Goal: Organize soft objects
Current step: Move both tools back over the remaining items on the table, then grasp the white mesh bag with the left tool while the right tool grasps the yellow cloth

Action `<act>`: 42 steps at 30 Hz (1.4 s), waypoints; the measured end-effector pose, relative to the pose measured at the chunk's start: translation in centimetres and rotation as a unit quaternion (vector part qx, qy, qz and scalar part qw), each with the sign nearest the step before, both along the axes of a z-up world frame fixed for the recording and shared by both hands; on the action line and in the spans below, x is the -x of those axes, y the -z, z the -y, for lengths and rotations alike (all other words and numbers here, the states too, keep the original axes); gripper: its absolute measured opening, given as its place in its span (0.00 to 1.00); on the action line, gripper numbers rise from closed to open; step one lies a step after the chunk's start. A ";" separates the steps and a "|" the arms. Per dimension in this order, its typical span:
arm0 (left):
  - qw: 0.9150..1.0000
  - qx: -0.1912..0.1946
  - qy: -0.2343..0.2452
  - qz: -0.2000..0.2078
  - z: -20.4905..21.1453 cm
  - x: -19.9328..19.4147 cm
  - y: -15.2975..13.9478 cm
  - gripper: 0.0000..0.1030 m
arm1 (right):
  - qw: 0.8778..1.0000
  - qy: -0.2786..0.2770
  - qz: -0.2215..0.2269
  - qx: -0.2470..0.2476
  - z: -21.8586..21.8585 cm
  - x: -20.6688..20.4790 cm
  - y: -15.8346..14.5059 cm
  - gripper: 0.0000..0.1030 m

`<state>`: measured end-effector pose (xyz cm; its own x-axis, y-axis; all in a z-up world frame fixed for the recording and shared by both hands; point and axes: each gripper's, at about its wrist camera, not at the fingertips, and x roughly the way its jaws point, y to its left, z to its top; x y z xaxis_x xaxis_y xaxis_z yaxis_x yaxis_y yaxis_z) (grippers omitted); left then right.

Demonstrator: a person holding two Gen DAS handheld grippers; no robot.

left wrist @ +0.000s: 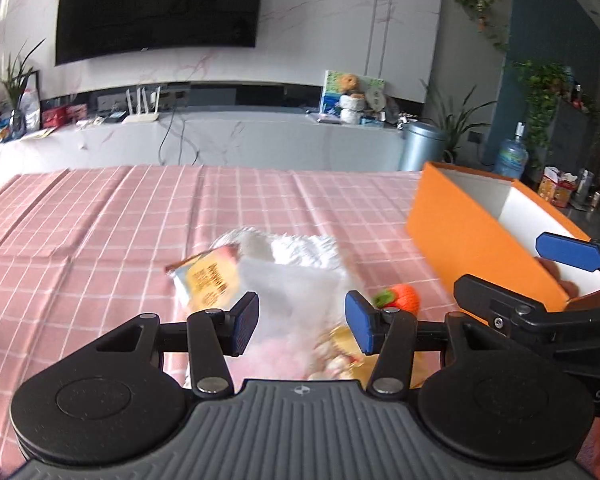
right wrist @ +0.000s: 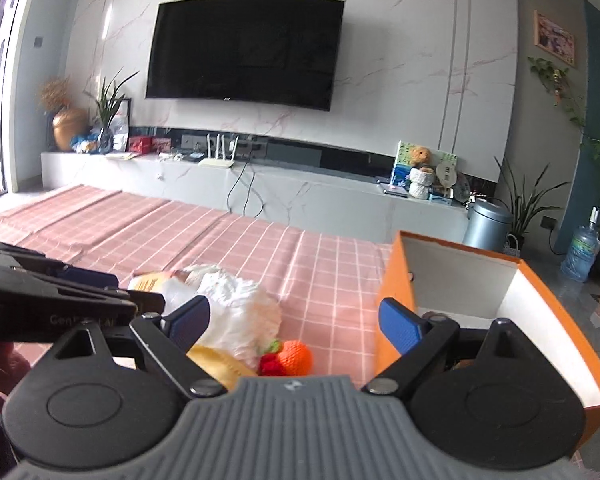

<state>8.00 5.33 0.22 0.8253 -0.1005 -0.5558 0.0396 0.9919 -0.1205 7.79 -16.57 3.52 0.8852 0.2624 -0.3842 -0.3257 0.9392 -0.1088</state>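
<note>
Soft pile (left wrist: 296, 276): unsorted on cloth, crocheted orange (right wrist: 296, 356) at its 4 o'clock; orange box (right wrist: 540, 320) apparently nearly bare; left gripper (left wrist: 302, 324), right gripper (right wrist: 296, 320) wide, holding nothing

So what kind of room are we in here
Most likely a home living room: a big television hangs on a marble-look wall above a long low media counter, with potted plants and a framed picture nearby.

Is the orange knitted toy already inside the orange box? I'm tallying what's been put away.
No, the orange knitted toy lies on the pink checked cloth, outside and to the left of the orange box.
</note>
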 end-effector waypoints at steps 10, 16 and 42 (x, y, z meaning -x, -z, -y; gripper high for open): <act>0.999 0.028 -0.001 -0.032 -2.4 -0.3 2.5 0.58 | 0.997 -0.035 -0.055 0.035 -3.1 -1.4 3.1 0.74; 0.999 0.013 0.021 -0.047 -2.0 -0.7 3.4 0.62 | 0.993 -0.062 -0.096 0.039 -4.5 -2.2 5.1 0.74; 0.996 -0.042 0.062 -0.046 -0.1 -2.8 5.1 0.56 | 0.983 -0.040 -0.173 -0.040 -2.5 -4.0 6.6 0.37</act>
